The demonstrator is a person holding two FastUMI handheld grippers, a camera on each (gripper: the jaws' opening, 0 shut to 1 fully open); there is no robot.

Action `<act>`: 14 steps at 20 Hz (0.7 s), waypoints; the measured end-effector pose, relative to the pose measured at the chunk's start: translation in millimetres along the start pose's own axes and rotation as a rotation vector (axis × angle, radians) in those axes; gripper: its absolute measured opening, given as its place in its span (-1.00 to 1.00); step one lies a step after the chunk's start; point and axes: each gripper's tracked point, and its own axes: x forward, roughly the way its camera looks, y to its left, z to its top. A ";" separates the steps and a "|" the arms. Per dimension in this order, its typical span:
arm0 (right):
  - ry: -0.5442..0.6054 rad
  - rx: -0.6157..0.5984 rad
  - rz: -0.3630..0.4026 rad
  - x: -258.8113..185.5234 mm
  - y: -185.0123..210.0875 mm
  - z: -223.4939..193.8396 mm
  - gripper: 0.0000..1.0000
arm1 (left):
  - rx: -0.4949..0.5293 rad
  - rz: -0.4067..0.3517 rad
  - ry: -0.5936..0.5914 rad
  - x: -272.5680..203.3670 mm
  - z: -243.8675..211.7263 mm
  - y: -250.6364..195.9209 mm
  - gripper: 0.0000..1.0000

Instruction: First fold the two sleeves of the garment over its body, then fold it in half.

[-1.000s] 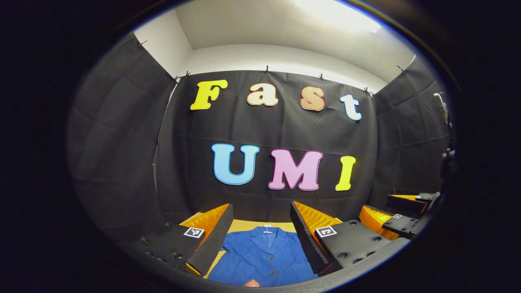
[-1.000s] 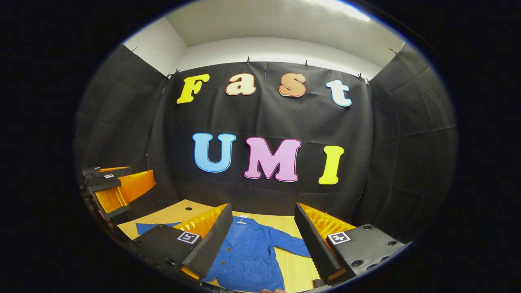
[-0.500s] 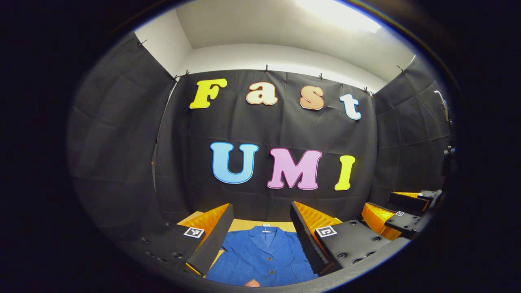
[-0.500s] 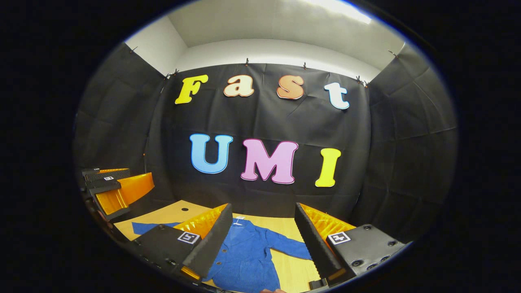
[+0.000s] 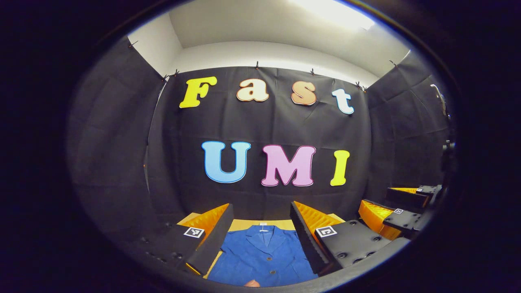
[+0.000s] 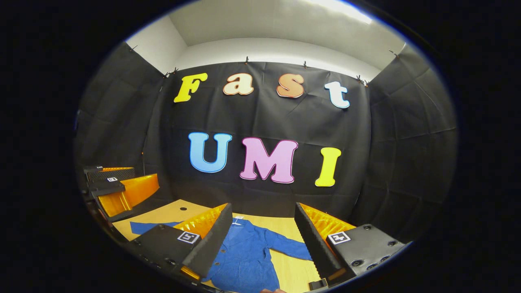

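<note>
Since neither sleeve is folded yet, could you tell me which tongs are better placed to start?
Probably the right tongs: the jacket's sleeve lies outstretched between their open fingers.

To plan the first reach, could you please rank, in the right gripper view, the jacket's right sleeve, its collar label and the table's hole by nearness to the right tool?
1. Blue sleeve, right, between the fingers.
2. White collar label, centre.
3. Dark table hole, far left.

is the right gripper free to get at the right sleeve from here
Probably yes. The right gripper is open and holds nothing, and the sleeve lies flat on the bare table just ahead between its fingers, with nothing on it. The gripper hangs above it and must come down.
</note>
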 end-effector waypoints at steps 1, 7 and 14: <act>0.001 -0.003 -0.003 1.5 -0.5 -0.5 0.86 | -0.005 -0.003 0.003 1.1 -2.8 -1.6 0.63; 0.021 0.011 -0.018 7.5 -5.6 -10.0 0.86 | -0.024 0.003 0.016 2.8 -3.3 2.4 0.63; 0.006 -0.002 -0.031 11.3 -11.1 -9.1 0.86 | -0.002 -0.014 0.010 7.0 -2.6 -3.5 0.63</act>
